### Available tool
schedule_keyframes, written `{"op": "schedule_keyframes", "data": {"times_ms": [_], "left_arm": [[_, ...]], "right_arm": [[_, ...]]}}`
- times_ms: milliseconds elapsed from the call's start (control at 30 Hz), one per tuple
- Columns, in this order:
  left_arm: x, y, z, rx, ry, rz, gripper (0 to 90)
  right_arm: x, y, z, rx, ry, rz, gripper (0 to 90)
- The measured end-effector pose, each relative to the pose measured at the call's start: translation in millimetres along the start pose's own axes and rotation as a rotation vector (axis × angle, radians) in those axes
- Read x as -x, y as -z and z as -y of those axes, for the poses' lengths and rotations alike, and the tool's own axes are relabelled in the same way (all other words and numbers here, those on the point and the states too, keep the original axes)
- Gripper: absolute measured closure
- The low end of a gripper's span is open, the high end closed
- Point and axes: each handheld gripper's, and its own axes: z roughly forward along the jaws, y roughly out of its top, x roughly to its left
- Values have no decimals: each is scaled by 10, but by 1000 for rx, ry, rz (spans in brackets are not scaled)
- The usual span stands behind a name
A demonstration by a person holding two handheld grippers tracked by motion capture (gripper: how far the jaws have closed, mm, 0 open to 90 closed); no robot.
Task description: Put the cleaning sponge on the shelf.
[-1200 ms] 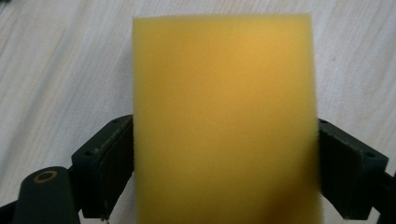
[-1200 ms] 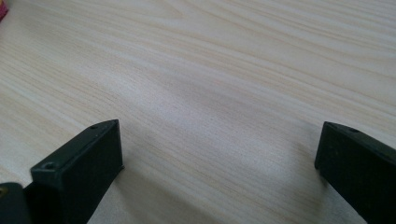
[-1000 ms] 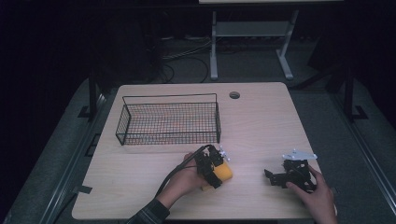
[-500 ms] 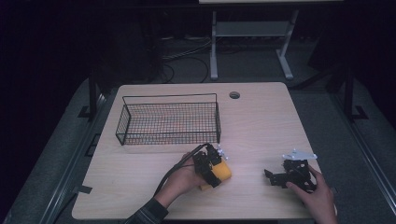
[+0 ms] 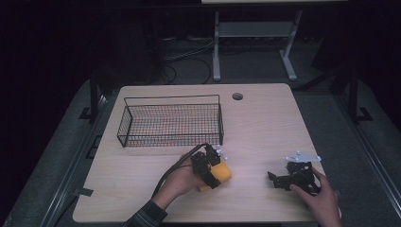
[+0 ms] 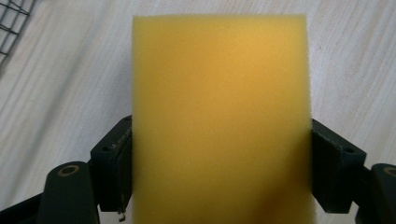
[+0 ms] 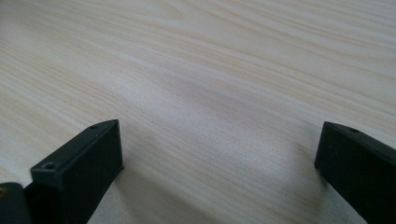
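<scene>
Gripping the yellow sponge (image 6: 219,116) just in front of the wire basket (image 5: 170,124), the left gripper (image 5: 211,166) has the pickup done but the drop into the basket left, while the right gripper (image 5: 280,179) rests wide open on the table (image 5: 265,127).

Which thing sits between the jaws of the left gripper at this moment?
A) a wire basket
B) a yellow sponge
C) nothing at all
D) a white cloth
B: the left gripper view shows the yellow sponge filling the gap between the jaws of the left gripper, its sides against both pads, over the wooden table.
</scene>
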Motion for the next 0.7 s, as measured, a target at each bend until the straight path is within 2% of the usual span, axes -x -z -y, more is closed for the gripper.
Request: {"op": "schedule_keyframes", "data": {"times_ms": [367, 700], "left_arm": [[-89, 172, 111, 25, 30, 10, 226], [-164, 325, 193, 36, 47, -5, 226]], "right_arm": [[0, 0, 0, 0, 0, 0, 1], [1, 0, 1, -1, 0, 0, 1]]}}
